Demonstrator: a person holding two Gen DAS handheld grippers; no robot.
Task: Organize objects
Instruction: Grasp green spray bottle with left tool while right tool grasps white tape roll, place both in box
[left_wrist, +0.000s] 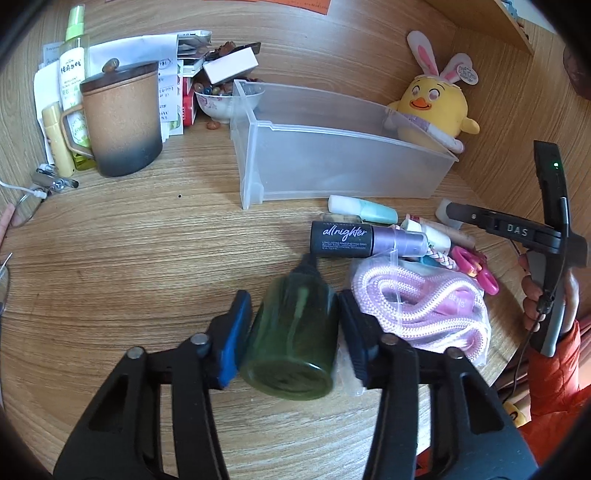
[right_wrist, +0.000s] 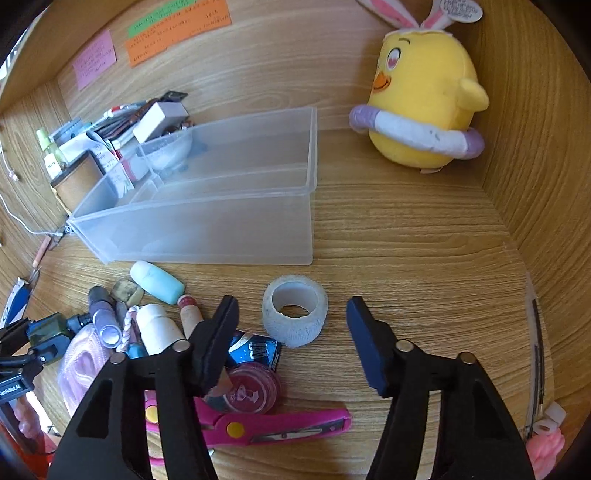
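Note:
My left gripper (left_wrist: 295, 325) is shut on a dark green pump bottle (left_wrist: 293, 343), held just above the wooden desk, its black nozzle toward the "allnighter" spray bottle (left_wrist: 365, 242). A clear plastic bin (left_wrist: 332, 147) stands beyond it, empty. My right gripper (right_wrist: 291, 317) is open, its jaws on either side of a white tape roll (right_wrist: 295, 312) on the desk. The bin (right_wrist: 207, 206) lies further back. The left gripper with the green bottle (right_wrist: 46, 328) shows at the left of the right wrist view.
Beside the bottle lie a bagged pink rope (left_wrist: 417, 306), pink scissors (right_wrist: 258, 424), a mint tube (right_wrist: 157, 282) and small cosmetics. A brown lidded mug (left_wrist: 120, 122), a bowl (left_wrist: 221, 103) and papers stand back left. A yellow plush chick (right_wrist: 424, 99) sits against the right wall.

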